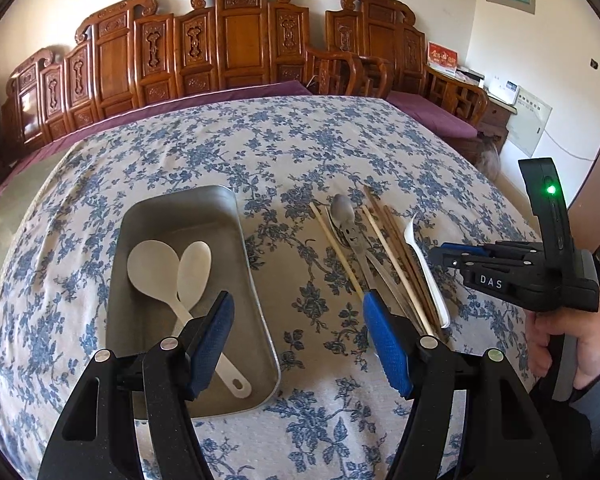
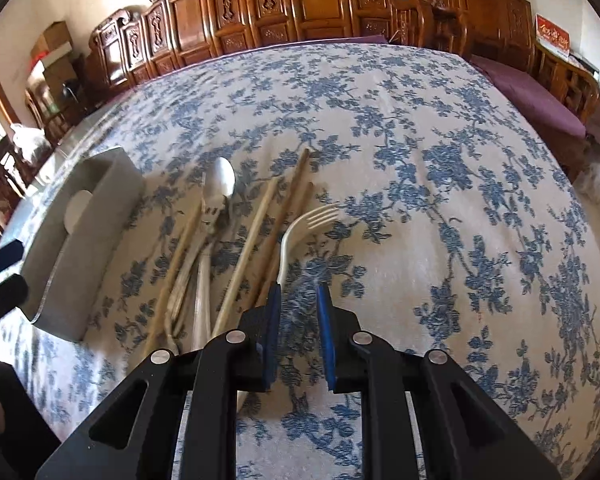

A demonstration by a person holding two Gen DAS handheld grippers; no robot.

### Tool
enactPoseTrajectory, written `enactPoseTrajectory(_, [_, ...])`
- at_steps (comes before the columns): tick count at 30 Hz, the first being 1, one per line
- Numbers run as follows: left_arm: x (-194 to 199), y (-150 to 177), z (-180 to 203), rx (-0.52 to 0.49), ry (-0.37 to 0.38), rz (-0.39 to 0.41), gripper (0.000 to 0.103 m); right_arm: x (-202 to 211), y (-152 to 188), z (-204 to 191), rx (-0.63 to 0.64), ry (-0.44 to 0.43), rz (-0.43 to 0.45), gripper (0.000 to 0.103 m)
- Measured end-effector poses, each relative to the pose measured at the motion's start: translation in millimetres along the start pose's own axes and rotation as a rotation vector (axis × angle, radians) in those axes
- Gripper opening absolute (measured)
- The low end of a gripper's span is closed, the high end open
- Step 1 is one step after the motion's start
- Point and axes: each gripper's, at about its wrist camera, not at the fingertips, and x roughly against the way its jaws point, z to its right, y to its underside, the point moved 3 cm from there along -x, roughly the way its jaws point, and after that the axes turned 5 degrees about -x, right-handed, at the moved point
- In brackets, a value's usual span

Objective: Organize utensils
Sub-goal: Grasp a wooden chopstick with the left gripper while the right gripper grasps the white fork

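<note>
A grey metal tray (image 1: 172, 216) sits on the floral tablecloth with two white rice paddles (image 1: 154, 266) lying in it. My left gripper (image 1: 298, 304) is open above the tray's near right rim, and nothing is between its pads. To the right of the tray lies a loose pile: a metal spoon (image 1: 342, 206), chopsticks (image 1: 396, 256) and a white plastic fork (image 1: 424, 264). My right gripper (image 2: 299, 292) hovers low over the near end of that pile. Its jaws stand slightly apart with only cloth between them. The white fork (image 2: 300, 224) runs under its left finger. The tray (image 2: 80, 248) is at the left.
A hand holds the right gripper (image 1: 444, 252) at the right of the left wrist view. Carved wooden benches (image 1: 236, 40) with purple cushions stand behind the table. The cloth (image 2: 460, 200) to the right of the pile holds no objects.
</note>
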Motion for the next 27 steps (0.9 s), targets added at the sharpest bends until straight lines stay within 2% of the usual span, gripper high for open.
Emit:
enactPoseTrajectory(8, [-8,3,9,-0.02,-0.01,-0.017,0.064,-15,2,-9,0.022,0.019,-0.048,0.02])
enactPoseTrajectory(10, [-8,4,10,-0.023,-0.012,-0.017,0.064,-17,0,-7,0.018,0.021,-0.05,0.01])
enactPoseTrajectory(12, [-9,3,11,-0.025,-0.014,-0.019,0.064,-18,0,-5,0.018,0.028,-0.052,0.005])
enactPoseTrajectory(22, [-14,-11,35,-0.088,-0.024,-0.035,0.064,-16,-11,11,0.002,0.029,-0.026,0.004])
enactPoseTrajectory(27, [-36,-25,51,-0.118,-0.008,-0.072,0.048,-12,-12,19,-0.006,0.02,-0.011,0.004])
